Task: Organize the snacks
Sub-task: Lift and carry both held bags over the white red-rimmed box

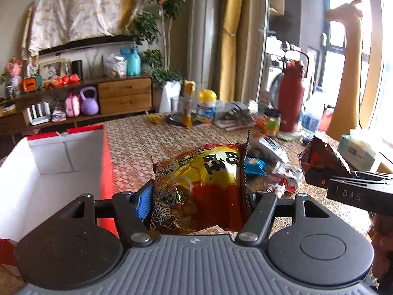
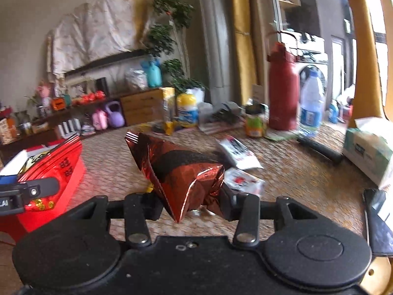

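A yellow and red snack bag (image 1: 196, 184) sits between the fingers of my left gripper (image 1: 199, 201), which is shut on it just right of an open red box with a white inside (image 1: 66, 152). My right gripper (image 2: 190, 202) is shut on a dark red foil bag (image 2: 181, 172) and holds it above the woven table mat. The left wrist view shows that foil bag (image 1: 321, 157) at the right, in the right gripper (image 1: 319, 179). Loose on the mat lie a blue packet (image 1: 255, 166), white packets (image 2: 235, 152) and red and white wrappers (image 1: 287, 177).
Along the table's far side stand a red thermos (image 2: 282, 86), a water bottle (image 2: 310, 103), a small jar (image 2: 255, 123) and a yellow-lidded tub (image 2: 188, 110). A tissue box (image 2: 368, 150) and a phone (image 2: 378, 221) lie at the right. The left gripper (image 2: 36, 190) is beside the red box (image 2: 73, 179).
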Demonstrator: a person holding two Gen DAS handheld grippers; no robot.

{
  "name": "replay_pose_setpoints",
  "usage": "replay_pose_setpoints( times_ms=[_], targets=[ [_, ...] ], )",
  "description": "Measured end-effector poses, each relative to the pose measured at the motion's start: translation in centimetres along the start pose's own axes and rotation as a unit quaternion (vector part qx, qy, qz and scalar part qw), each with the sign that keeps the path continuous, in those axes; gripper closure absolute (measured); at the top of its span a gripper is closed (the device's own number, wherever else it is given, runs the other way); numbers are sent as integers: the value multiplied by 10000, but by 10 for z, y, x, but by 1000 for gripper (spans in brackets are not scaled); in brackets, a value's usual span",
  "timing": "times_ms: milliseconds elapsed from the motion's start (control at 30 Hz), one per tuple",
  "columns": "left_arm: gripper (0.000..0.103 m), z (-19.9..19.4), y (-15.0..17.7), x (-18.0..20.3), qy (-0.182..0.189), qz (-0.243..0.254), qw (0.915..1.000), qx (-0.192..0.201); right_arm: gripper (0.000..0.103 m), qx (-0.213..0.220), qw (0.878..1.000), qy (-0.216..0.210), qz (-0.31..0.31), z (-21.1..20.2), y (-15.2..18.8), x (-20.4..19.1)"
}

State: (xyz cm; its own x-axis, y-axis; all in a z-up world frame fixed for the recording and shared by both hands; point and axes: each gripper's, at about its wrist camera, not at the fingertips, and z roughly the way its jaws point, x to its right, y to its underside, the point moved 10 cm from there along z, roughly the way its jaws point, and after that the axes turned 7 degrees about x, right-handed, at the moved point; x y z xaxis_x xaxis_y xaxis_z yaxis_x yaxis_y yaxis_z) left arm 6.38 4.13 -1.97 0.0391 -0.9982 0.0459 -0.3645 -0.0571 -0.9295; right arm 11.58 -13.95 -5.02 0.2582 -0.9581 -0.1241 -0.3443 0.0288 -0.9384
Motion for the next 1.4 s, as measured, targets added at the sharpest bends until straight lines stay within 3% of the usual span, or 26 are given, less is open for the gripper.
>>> replay_pose_setpoints(
  times_ms=[367, 700, 1067, 1400],
  targets=[
    [36, -41, -21, -61, -604, -260, 9972, 370, 60, 229, 9953, -870, -350, -10, -23, -77],
    [36, -65, -23, -126, -1270, -523, 9896, 432, 60, 314, 9842, -1623, -639, -9, -39, -148],
    [36, -54, -9, -188, -1777, -688, 9816, 137, 59, 140, 9712, -2219, -853, 19, -55, -216],
    [35, -21, 6, -216, -1764, -588, 9821, -318, 59, -528, 9557, -2643, -1182, 69, -47, -287]
  ],
)
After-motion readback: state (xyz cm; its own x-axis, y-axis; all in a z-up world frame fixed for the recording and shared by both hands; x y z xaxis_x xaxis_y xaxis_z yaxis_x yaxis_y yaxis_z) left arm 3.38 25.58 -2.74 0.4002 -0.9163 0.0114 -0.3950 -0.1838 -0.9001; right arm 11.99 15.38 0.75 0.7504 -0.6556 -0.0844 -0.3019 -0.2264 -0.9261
